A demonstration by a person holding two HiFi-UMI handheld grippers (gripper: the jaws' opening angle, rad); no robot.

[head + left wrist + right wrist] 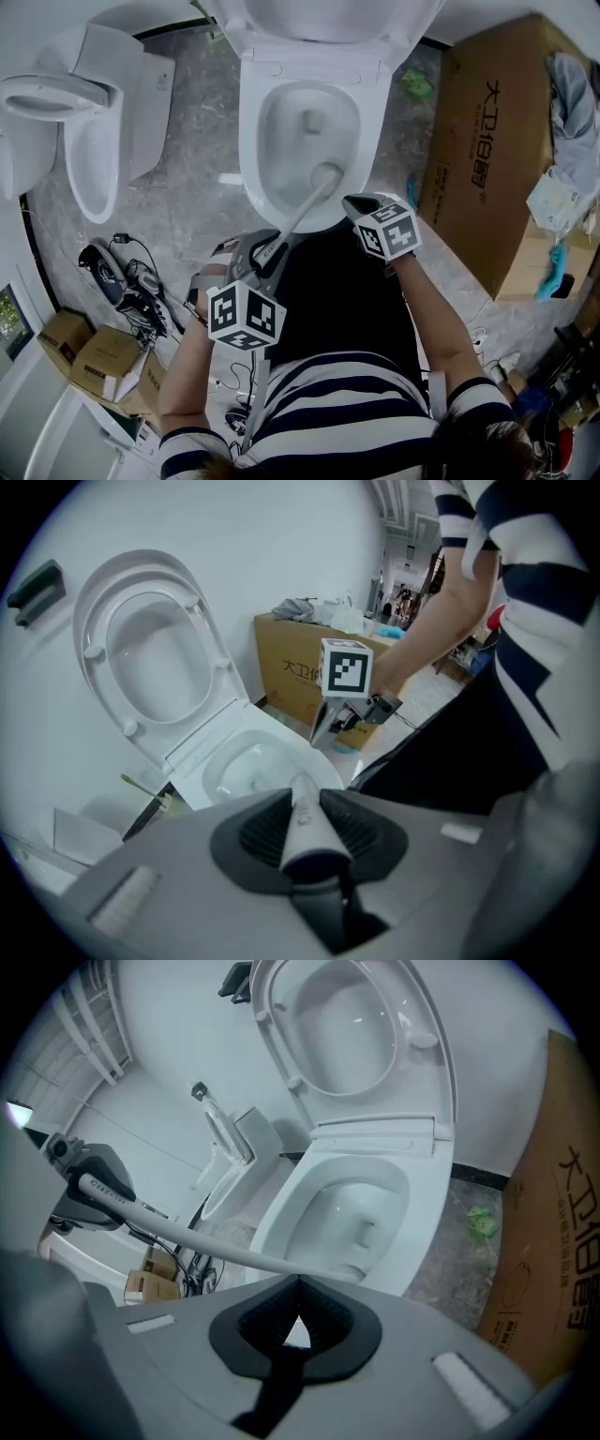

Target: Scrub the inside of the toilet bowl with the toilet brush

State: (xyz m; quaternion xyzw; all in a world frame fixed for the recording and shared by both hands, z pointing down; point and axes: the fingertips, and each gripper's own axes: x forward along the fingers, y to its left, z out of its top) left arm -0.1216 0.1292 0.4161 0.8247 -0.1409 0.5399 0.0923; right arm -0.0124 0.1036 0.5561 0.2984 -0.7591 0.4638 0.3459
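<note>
The white toilet bowl point(251, 141) point(217, 761) point(281, 1206) stands open, its lid and seat point(323, 19) raised. The toilet brush's white handle point(298, 217) point(306, 819) point(192, 1238) runs from my left gripper point(272, 249) point(305, 799) down into the bowl. The brush head point(326, 175) rests against the near inner wall. That left gripper is shut on the handle. My right gripper point(352, 201) point(300, 1283) hovers over the bowl's front right rim, shut, with nothing between its pads. It also shows in the left gripper view as a right gripper point(330, 731) under its marker cube.
A second white toilet point(89, 141) stands at the left. A large cardboard box point(487, 141) point(553, 1241) flanks the bowl on the right, with cloths on top. Cables and devices point(131, 286) and small cartons point(94, 356) lie on the floor at lower left. A green scrap point(417, 84) lies by the box.
</note>
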